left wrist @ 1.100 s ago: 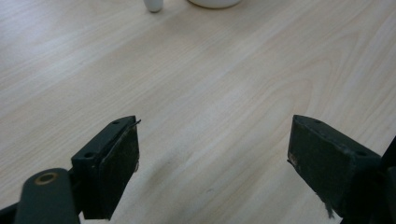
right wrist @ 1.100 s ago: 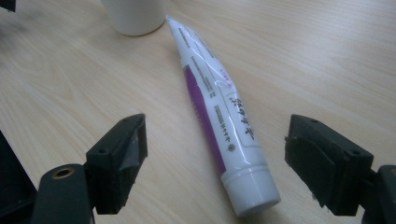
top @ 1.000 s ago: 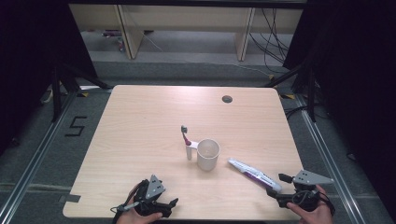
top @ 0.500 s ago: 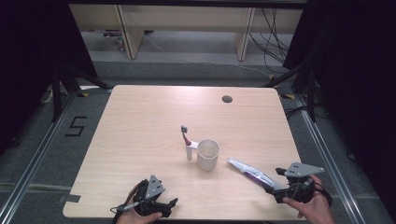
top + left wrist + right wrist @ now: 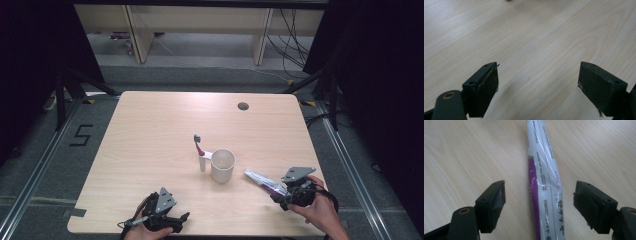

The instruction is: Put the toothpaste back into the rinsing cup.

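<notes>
A white and purple toothpaste tube lies flat on the table, right of a white cup. A toothbrush with a pink and white handle stands upright at the cup's left side. My right gripper straddles the near end of the tube. Its jaws have just been closing, but the pads still stand clear of the tube on both sides. My left gripper rests near the front left edge, open over bare wood.
The light wooden table has a dark round cable hole at the back right. Dark floor and metal rails surround it. Shelving legs and cables stand beyond the far edge.
My right gripper has moved left and a little away from me, from beside the tube's near end to over it. The left gripper, cup and toothbrush stayed put.
</notes>
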